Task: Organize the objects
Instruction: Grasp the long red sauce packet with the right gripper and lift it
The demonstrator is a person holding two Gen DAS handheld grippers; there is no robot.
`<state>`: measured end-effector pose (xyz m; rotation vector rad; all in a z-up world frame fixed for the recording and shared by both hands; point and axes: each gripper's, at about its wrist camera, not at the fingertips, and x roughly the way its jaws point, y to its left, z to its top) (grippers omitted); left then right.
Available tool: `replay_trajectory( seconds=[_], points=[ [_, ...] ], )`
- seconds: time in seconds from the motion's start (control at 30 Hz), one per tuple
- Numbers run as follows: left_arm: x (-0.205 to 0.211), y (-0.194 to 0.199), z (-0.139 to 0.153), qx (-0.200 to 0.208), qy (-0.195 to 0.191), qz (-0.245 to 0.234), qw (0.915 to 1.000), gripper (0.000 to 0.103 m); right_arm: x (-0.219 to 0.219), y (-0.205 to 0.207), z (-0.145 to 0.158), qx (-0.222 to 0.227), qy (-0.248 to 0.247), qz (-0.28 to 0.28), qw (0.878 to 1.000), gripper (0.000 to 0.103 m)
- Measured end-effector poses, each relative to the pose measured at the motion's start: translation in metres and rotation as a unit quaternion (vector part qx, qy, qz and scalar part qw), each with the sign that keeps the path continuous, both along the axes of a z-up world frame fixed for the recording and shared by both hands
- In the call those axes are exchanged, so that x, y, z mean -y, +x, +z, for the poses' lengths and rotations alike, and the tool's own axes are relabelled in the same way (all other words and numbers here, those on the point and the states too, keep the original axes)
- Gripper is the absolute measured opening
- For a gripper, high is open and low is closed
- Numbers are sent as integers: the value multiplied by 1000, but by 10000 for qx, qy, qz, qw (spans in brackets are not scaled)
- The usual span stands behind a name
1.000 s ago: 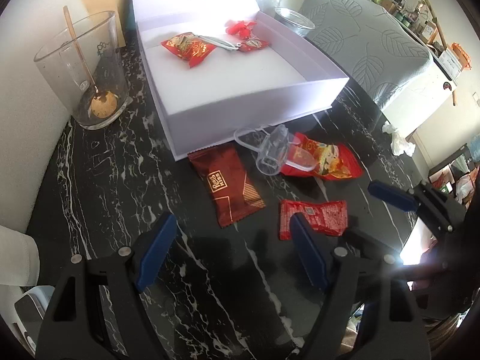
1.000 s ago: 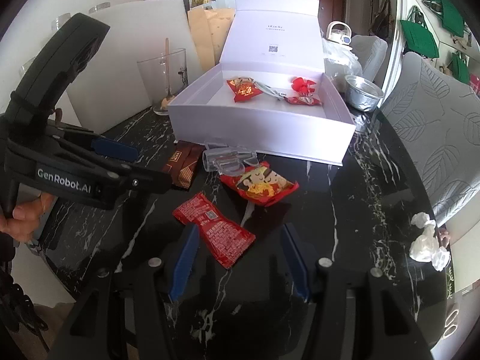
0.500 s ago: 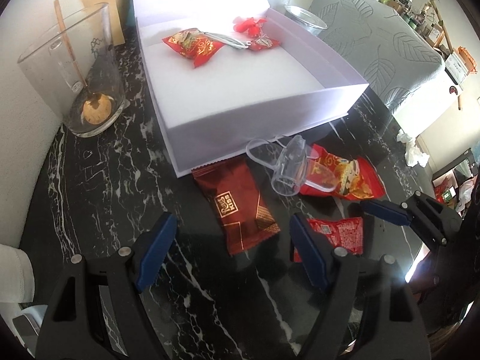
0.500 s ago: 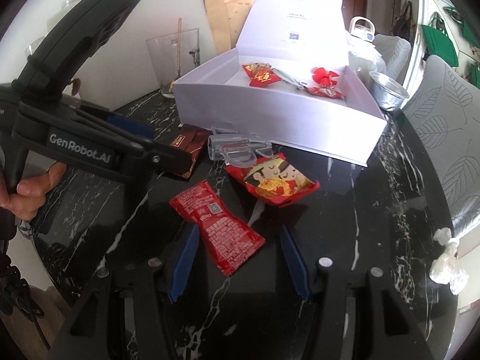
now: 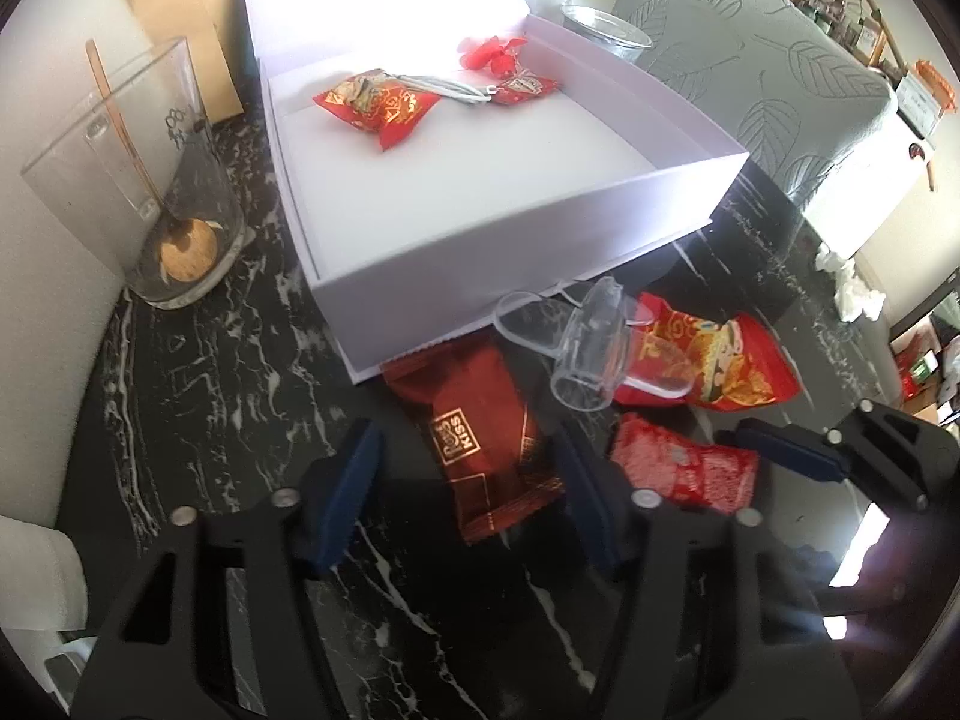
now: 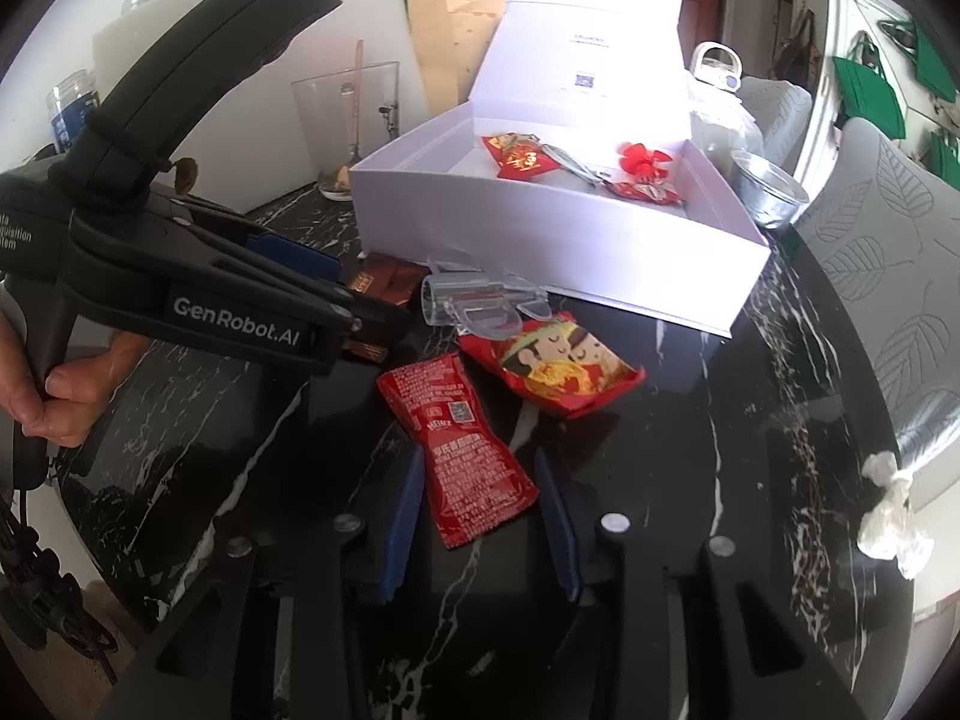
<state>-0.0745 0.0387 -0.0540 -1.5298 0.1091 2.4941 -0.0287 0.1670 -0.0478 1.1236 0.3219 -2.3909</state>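
Observation:
An open white gift box (image 5: 516,252) (image 6: 540,240) holds a red snack bag (image 5: 375,105), a red ornament (image 5: 492,54) and a small red packet (image 5: 528,87). In front of it lie a dark red Kiss packet (image 5: 486,444), a clear plastic scoop (image 5: 591,348) (image 6: 480,306), a red cartoon bag (image 5: 714,360) (image 6: 558,369) and a red Heinz sachet (image 5: 684,468) (image 6: 462,450). My left gripper (image 5: 465,486) is open, its jaws on either side of the Kiss packet. My right gripper (image 6: 480,516) is open, its jaws on either side of the Heinz sachet.
A glass tumbler (image 5: 138,192) with a stick and a cookie stands left of the box. A metal bowl (image 6: 768,192) sits to the box's right. A crumpled tissue (image 6: 888,516) lies near the right table edge. A leaf-patterned chair (image 5: 750,78) stands beyond.
Both grippers have moved forward toward the box. The Kiss packet now lies between my left jaws and the Heinz sachet between my right jaws. Both stay open.

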Motion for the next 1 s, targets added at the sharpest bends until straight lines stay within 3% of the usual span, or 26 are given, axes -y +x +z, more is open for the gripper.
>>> replay_trajectory(
  seconds=[0.03, 0.13, 0.53, 0.87, 1.0],
  points=[
    [0, 1, 1, -15, -24, 2, 10000, 46, -1, 1, 0, 16, 5, -79, 10000, 36],
    [1, 4, 1, -19, -27, -8, 10000, 42, -6, 5, 1, 74, -27, -309, 9995, 36],
    [5, 31, 2, 115, 85, -146, 9998, 40, -23, 34, 3, 228, -305, -1046, 9938, 34],
    [8, 53, 3, 155, 176, -236, 9994, 40, -22, 50, 10, -73, -464, -926, 9946, 34],
    [10, 55, 3, 150, 240, -167, 9995, 40, -24, 42, 10, -60, -516, -1165, 9918, 47]
  ],
)
